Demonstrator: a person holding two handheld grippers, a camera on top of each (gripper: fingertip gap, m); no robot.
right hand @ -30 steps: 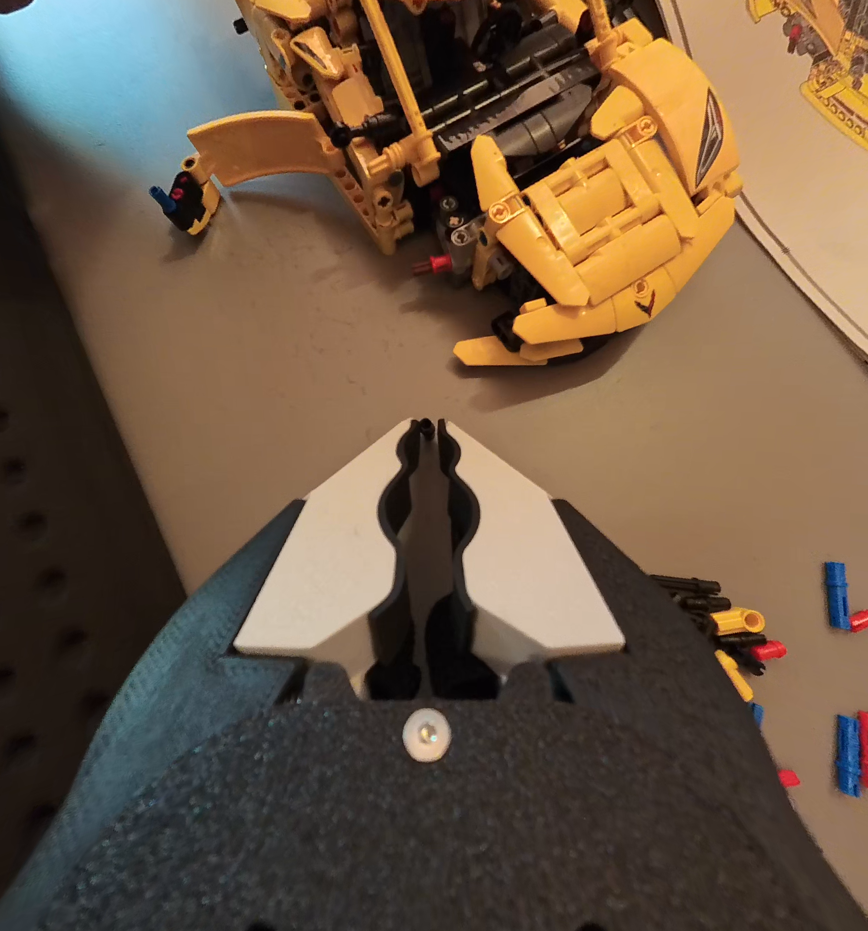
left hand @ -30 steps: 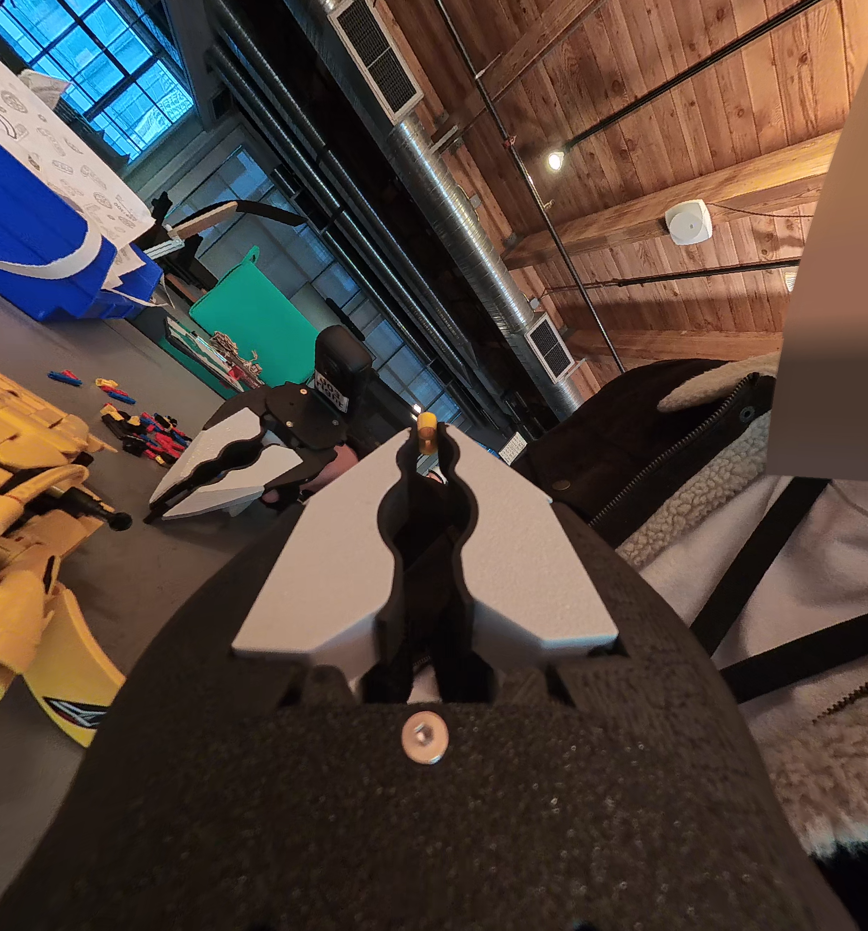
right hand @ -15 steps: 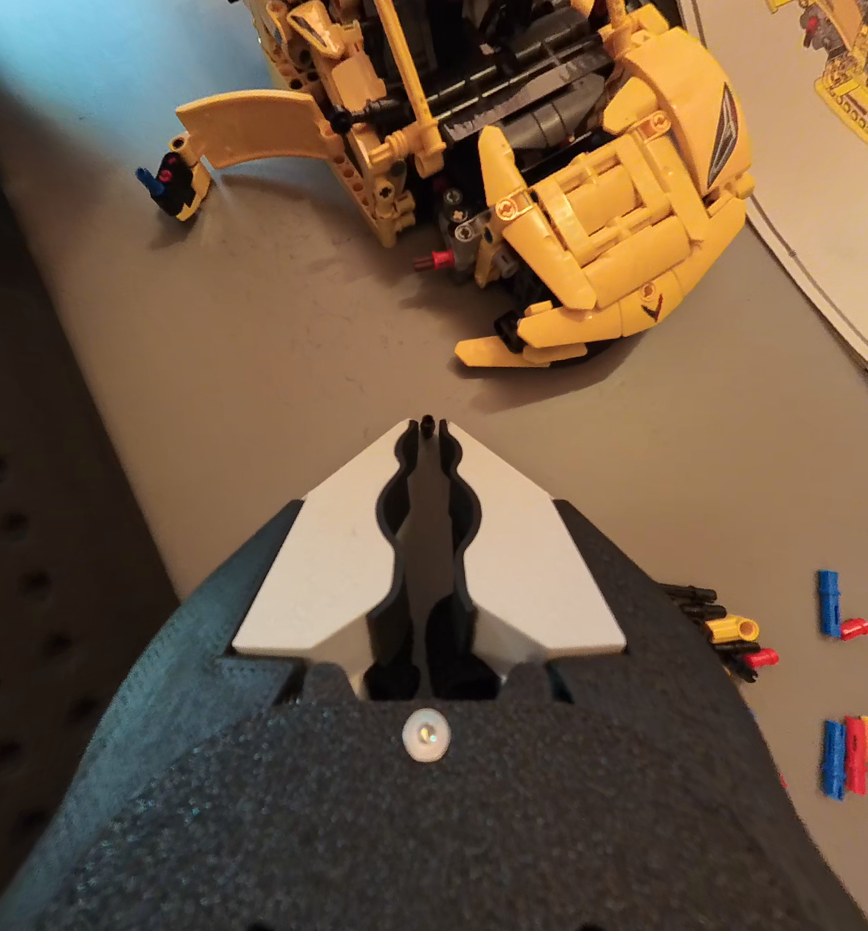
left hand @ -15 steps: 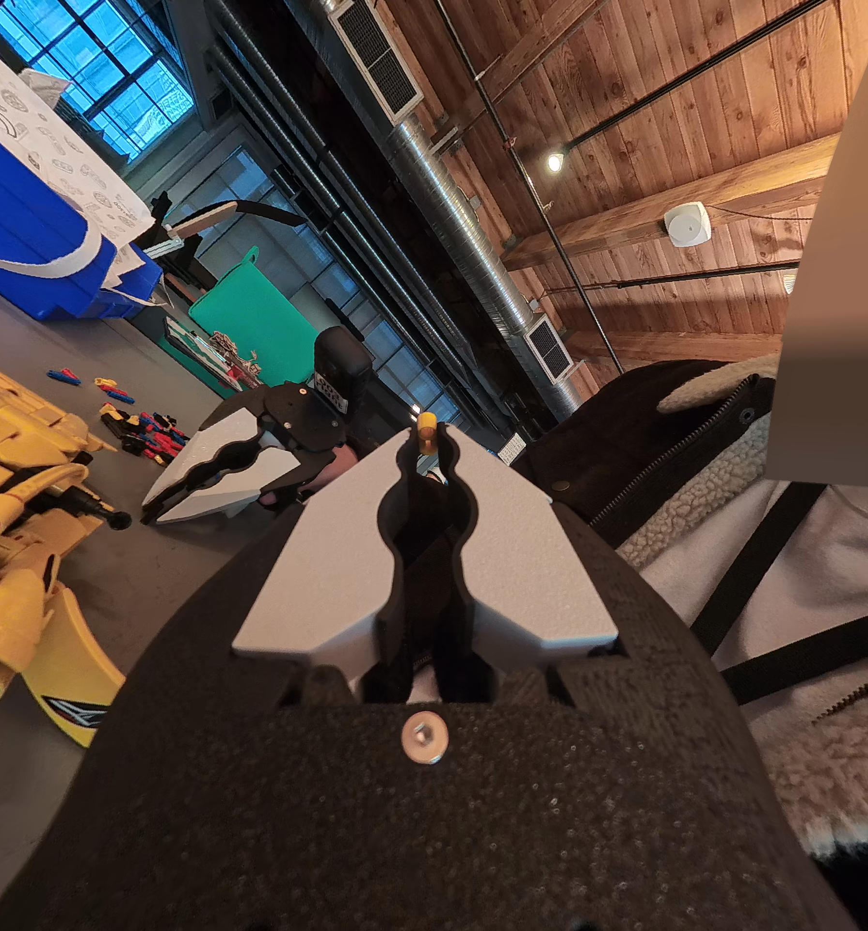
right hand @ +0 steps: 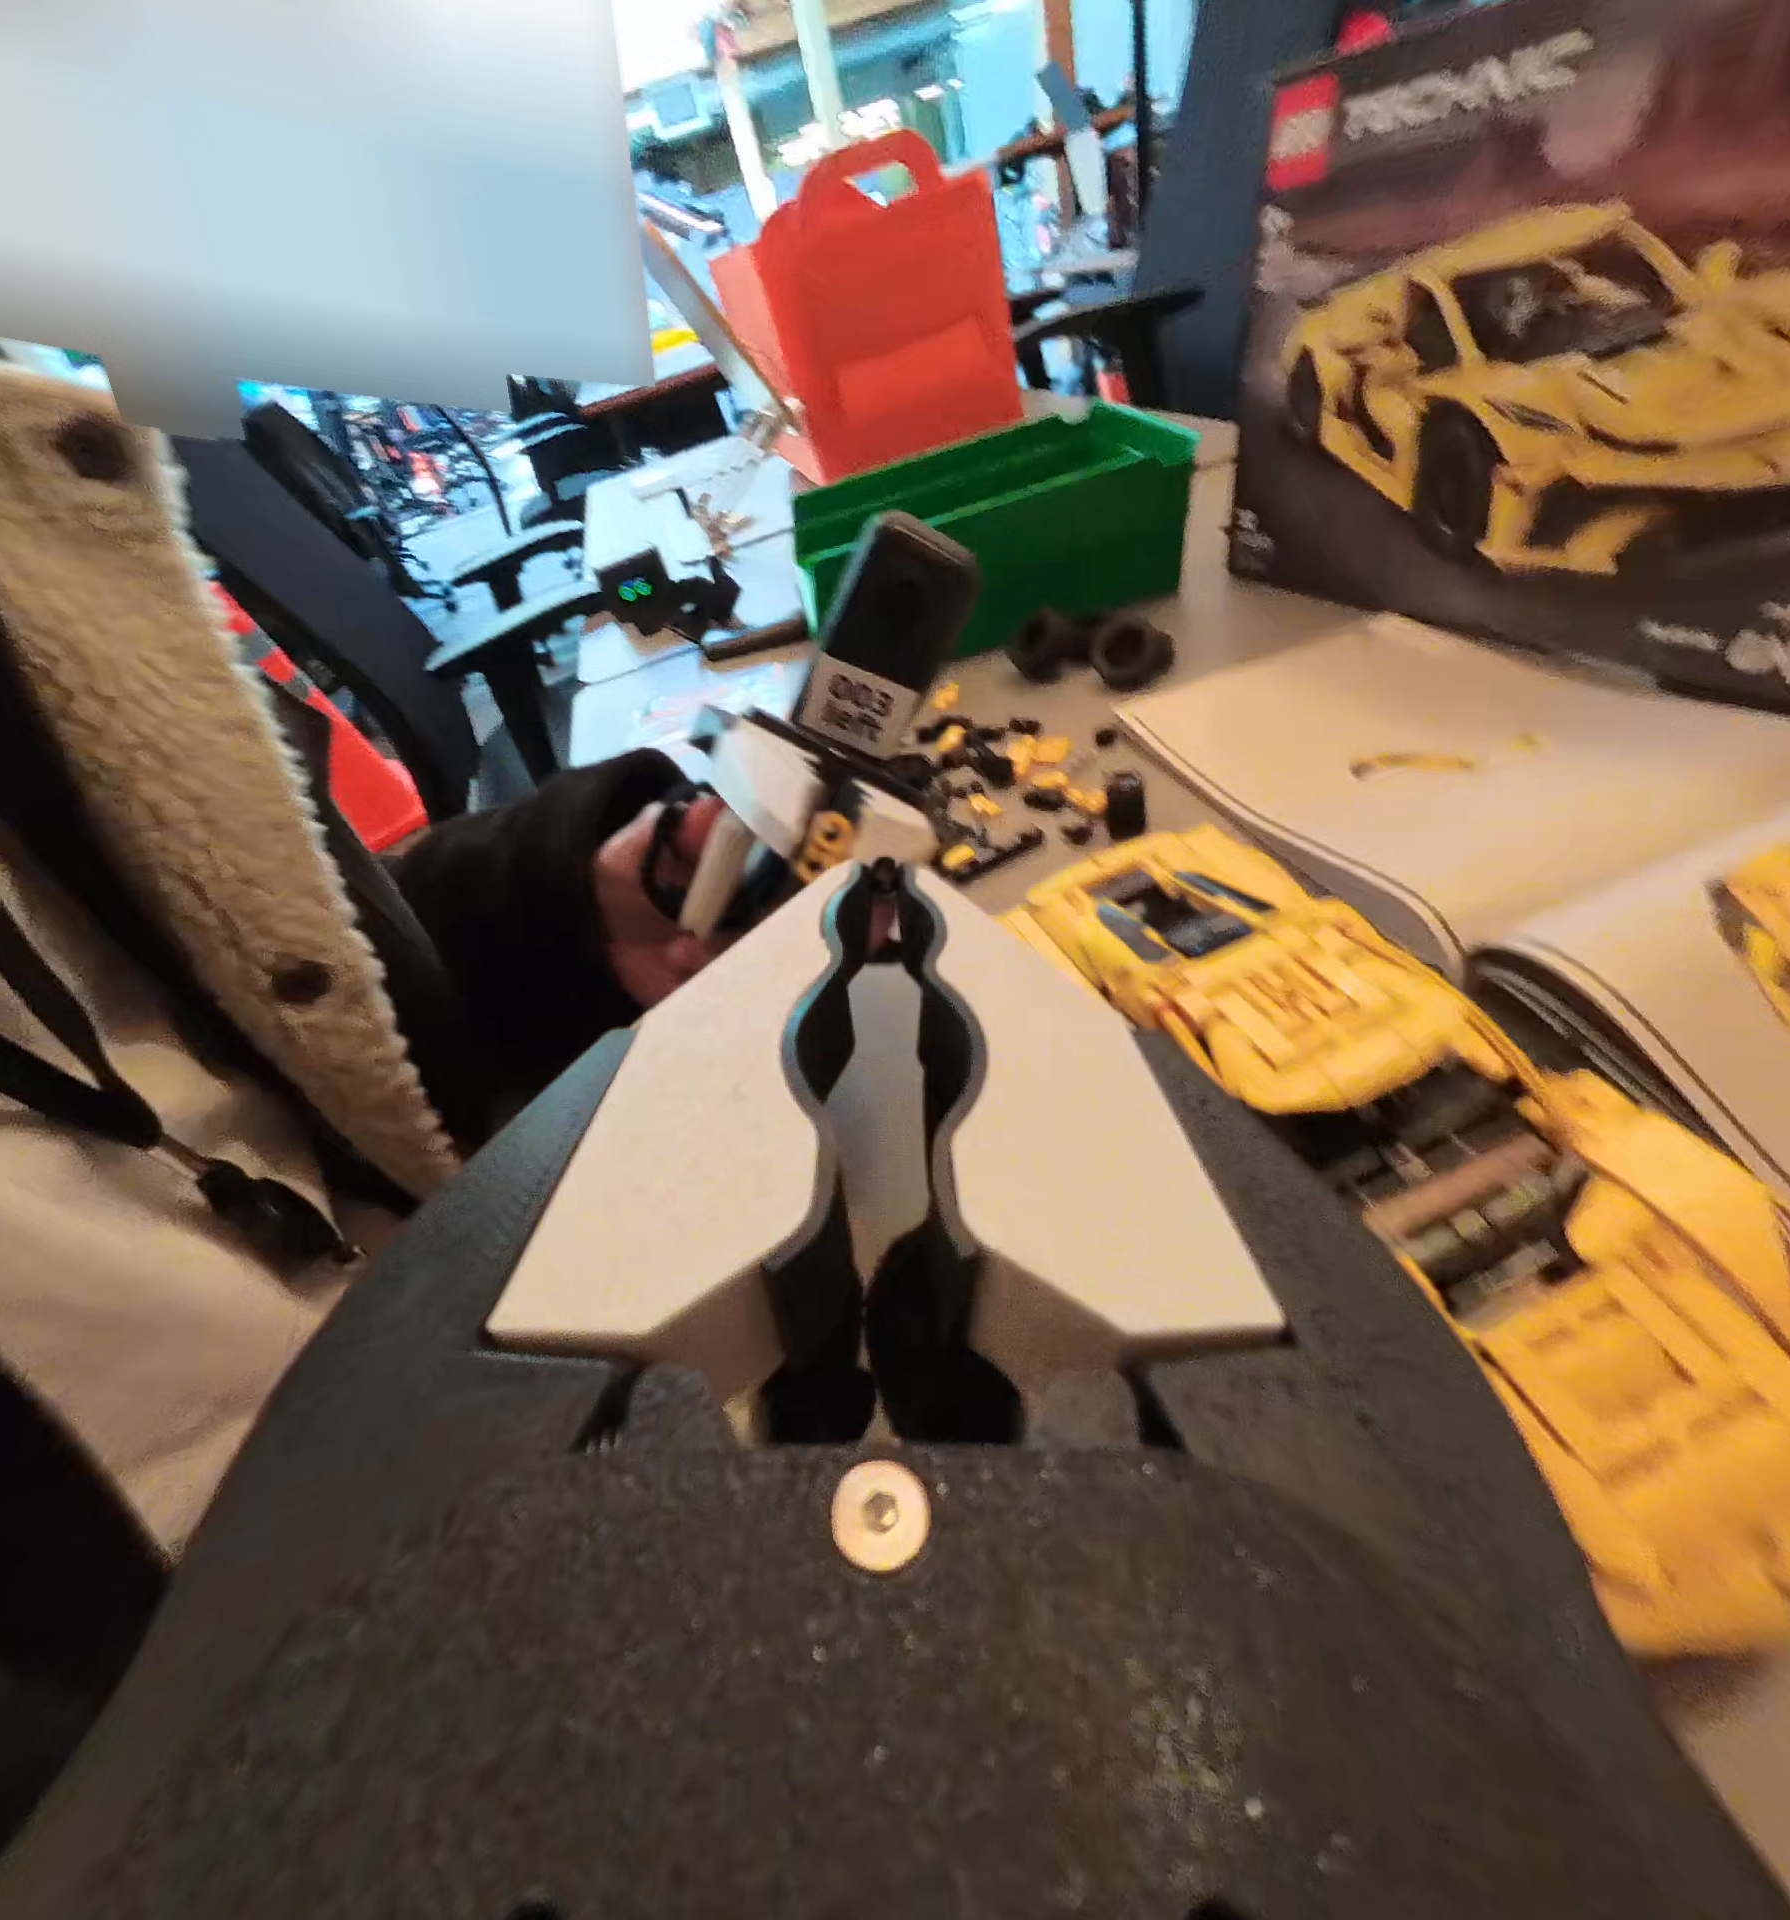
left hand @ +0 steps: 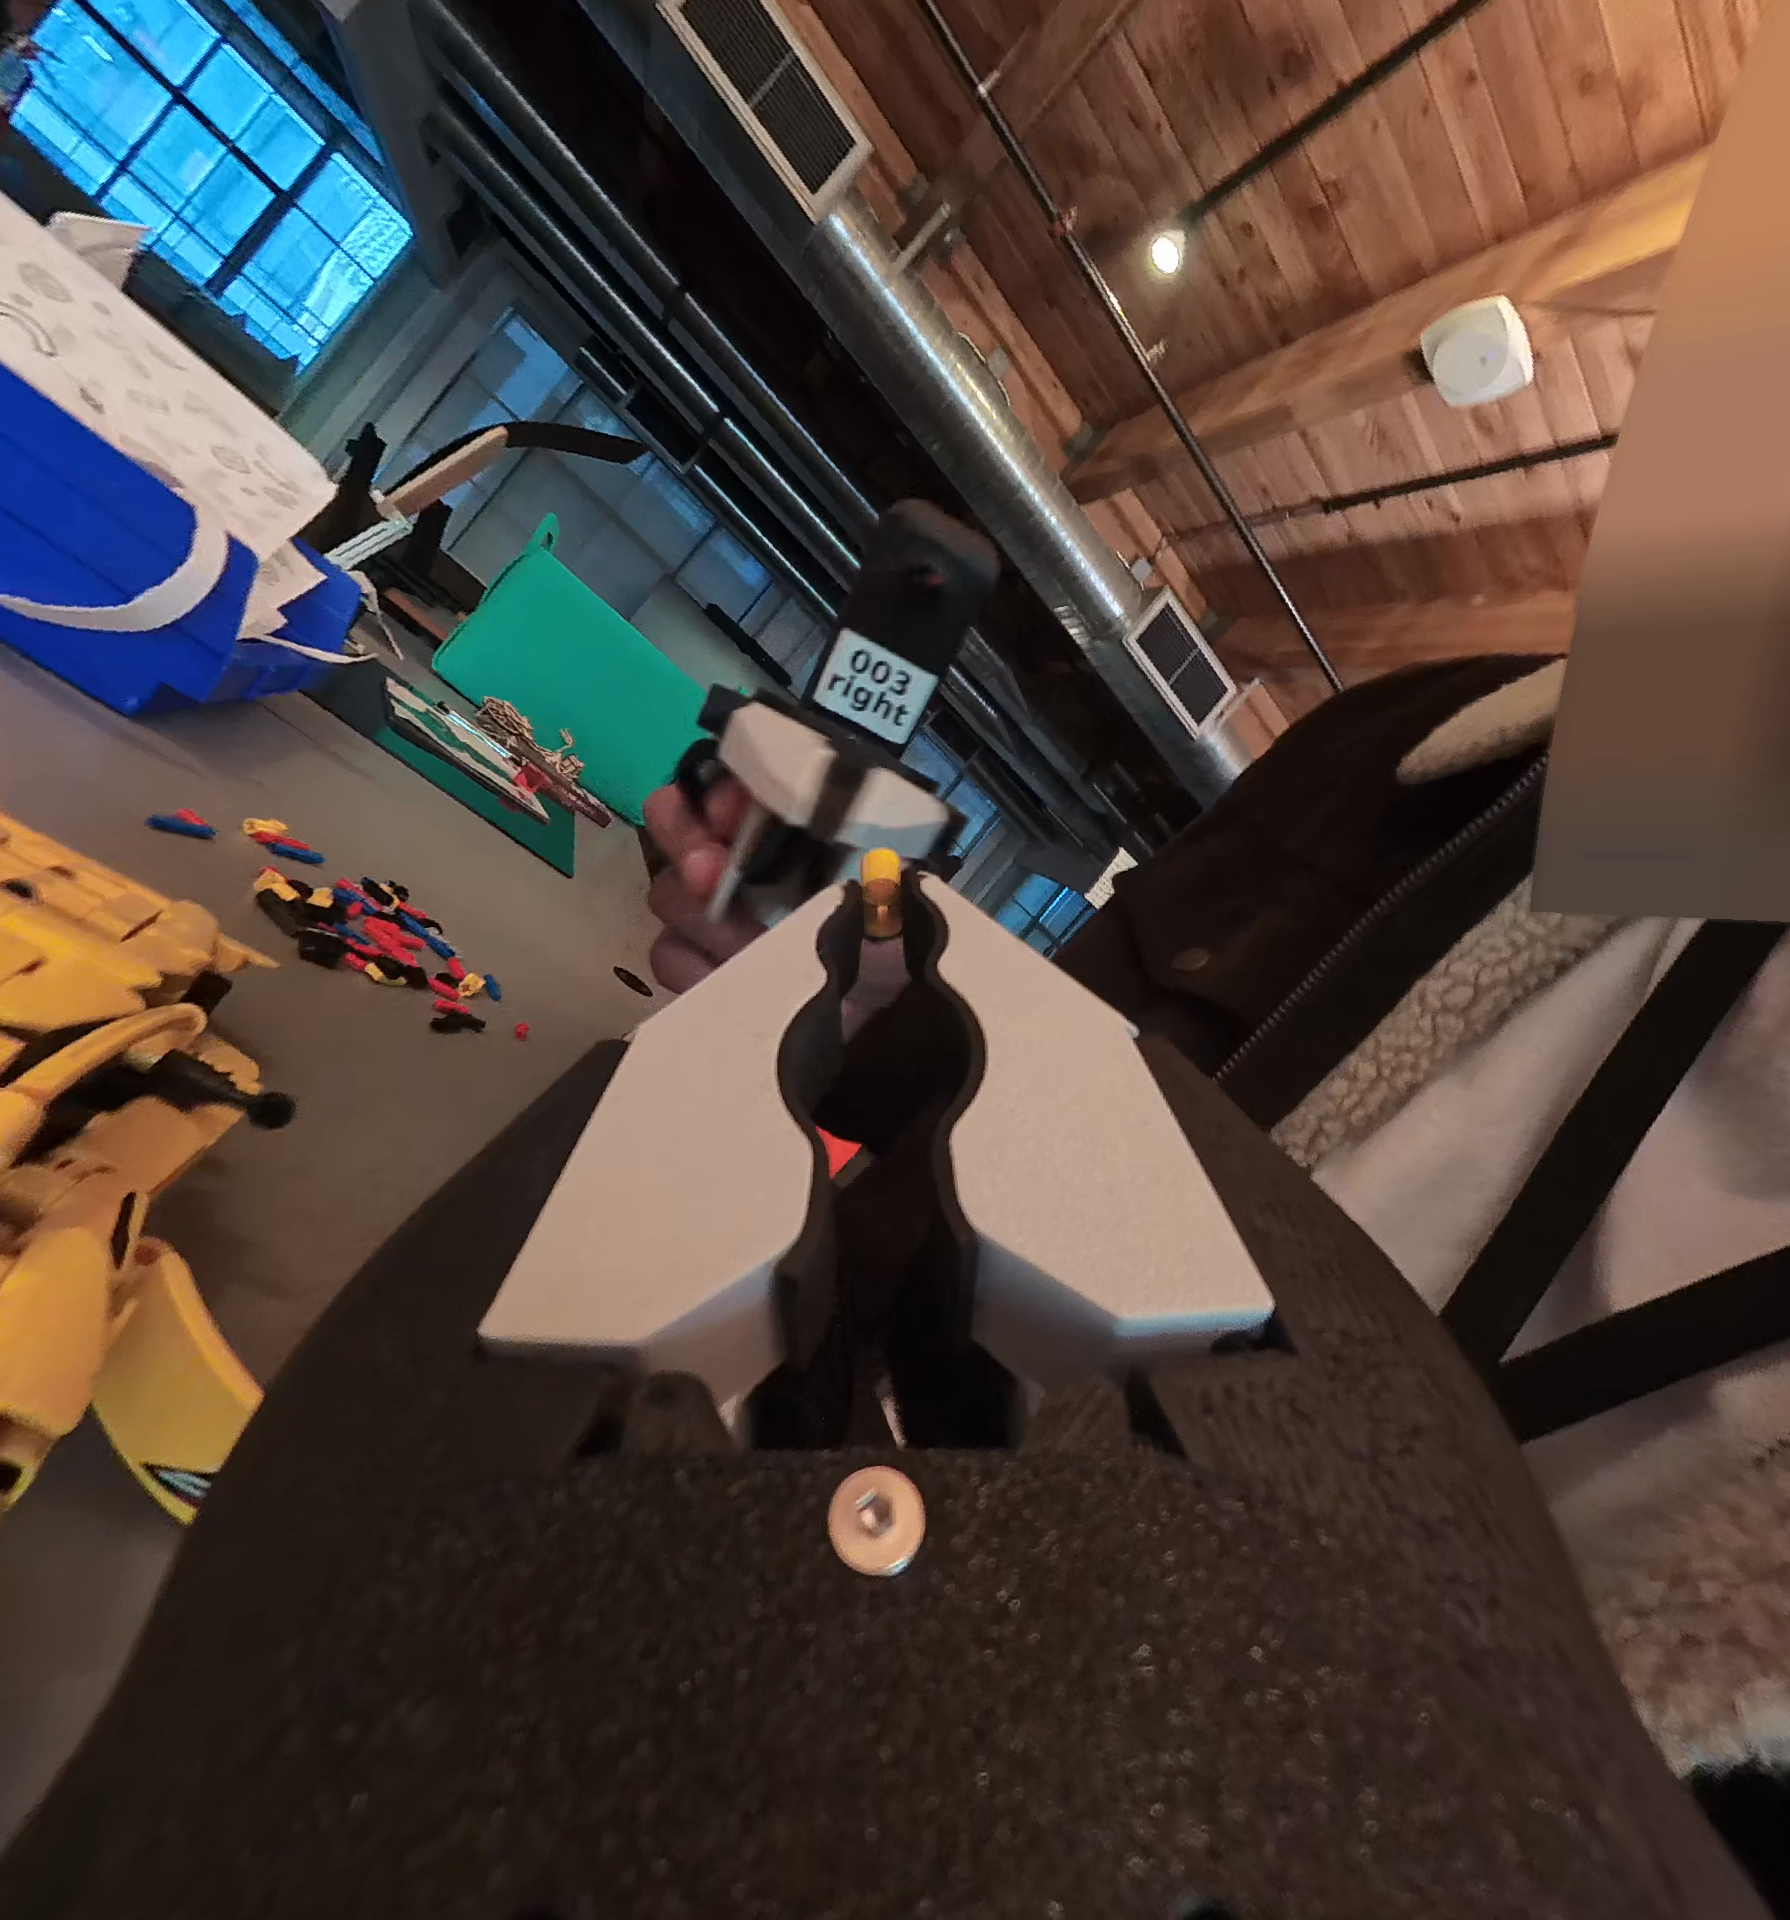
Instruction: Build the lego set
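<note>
Two small pieces brought tip to tip above the tabletop.

The left tongs are clamped on a small yellow connector; the right tongs pinch a thin black pin. Both are held up in the air, tips nearly touching, while the glossy yellow car model lies near on the tabletop. The smooth, rounded plastic gives the hard tips little purchase: a skewed push could twist the pin out, or drop it among the loose pieces.
</note>
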